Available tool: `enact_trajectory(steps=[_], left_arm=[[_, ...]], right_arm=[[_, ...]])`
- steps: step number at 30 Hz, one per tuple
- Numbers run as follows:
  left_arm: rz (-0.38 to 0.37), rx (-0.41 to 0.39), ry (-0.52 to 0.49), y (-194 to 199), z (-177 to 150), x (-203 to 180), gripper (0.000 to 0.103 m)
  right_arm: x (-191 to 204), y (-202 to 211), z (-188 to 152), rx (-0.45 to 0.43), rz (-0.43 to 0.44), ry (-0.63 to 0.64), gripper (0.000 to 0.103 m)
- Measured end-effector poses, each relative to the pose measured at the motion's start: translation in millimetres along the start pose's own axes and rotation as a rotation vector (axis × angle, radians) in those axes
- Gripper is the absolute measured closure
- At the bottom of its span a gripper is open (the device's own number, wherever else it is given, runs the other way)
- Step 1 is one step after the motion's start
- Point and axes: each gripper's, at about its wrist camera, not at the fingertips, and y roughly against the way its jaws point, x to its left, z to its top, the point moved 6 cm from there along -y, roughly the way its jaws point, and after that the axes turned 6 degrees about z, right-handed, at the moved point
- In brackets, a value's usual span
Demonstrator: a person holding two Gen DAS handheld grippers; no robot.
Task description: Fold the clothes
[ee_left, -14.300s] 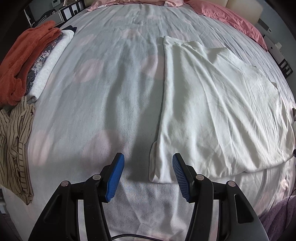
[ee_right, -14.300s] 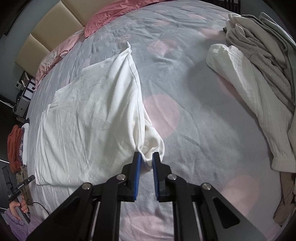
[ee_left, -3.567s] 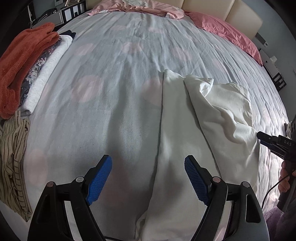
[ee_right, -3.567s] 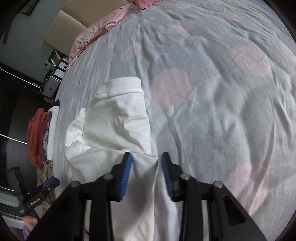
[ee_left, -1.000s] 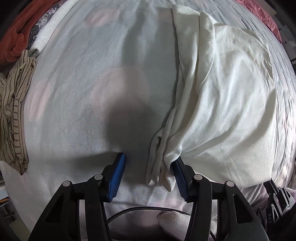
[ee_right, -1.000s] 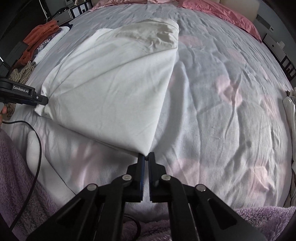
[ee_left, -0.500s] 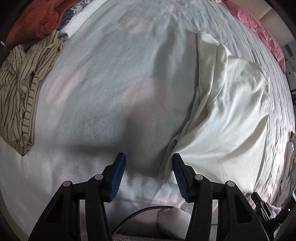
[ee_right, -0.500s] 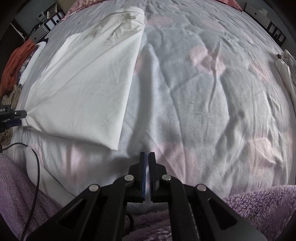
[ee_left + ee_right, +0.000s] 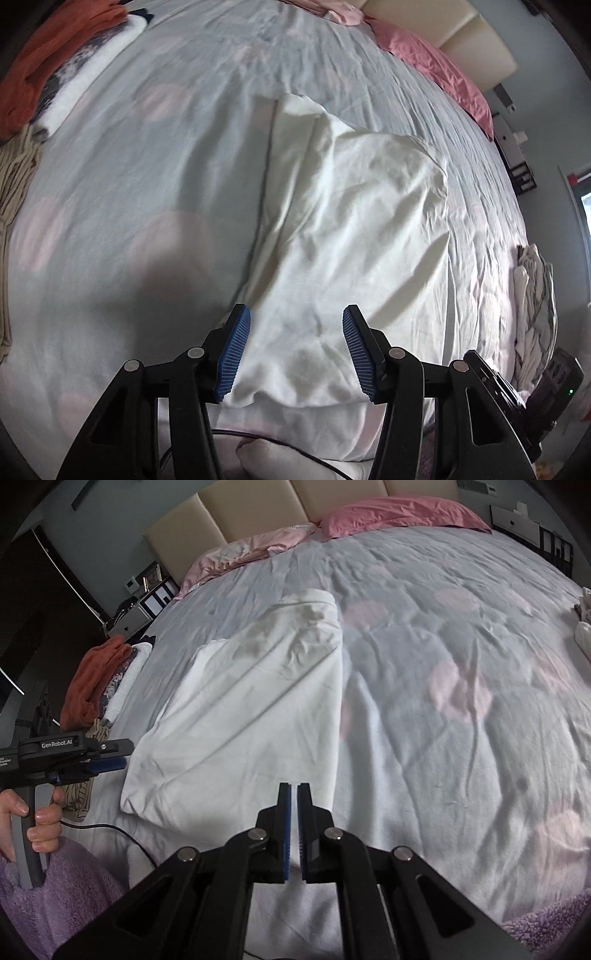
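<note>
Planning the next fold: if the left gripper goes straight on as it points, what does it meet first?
Probably the folded white cotton garment lying between the open left gripper fingers; depth is uncertain.

Beige padded headboard (image 9: 258, 513), grey-blue wall (image 9: 122, 513)

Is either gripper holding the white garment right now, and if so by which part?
Neither. The left gripper is open above the white garment's near edge, gripping nothing. The right gripper is shut with no cloth between its fingers.
</note>
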Motion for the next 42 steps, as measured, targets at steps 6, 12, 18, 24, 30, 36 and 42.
enact_trajectory(steps=[6,12,18,24,30,36,42], left_arm=[[0.085,0.080,-0.003,-39.1,2.3,-1.9,0.049],[0.048,0.053,0.122,-33.4,8.4,20.3,0.052],[0.079,-0.045,0.164,-10.3,13.1,39.8,0.050],[0.123,-0.090,0.054,-9.3,25.7,15.3,0.050],[0.100,-0.106,0.040,-21.2,50.8,10.4,0.049],[0.068,-0.117,0.044,-34.6,77.1,10.0,0.049],[-0.003,-0.125,0.049,-41.9,105.0,16.6,0.045]], right_arm=[[-22.1,-26.8,-31.2,0.164,-0.020,-0.106,0.098],[-28.4,-33.3,-36.9,0.203,-0.015,-0.150,0.100],[-27.5,-24.3,-36.8,0.177,-0.034,-0.150,0.100],[-24.0,-17.0,-24.1,0.118,-0.074,-0.123,0.097],[-22.2,-13.0,-11.4,0.092,-0.061,-0.099,0.097],[-23.0,-23.6,-7.8,0.119,-0.048,-0.096,0.097],[-15.8,-30.4,9.0,0.155,-0.094,-0.064,0.090]])
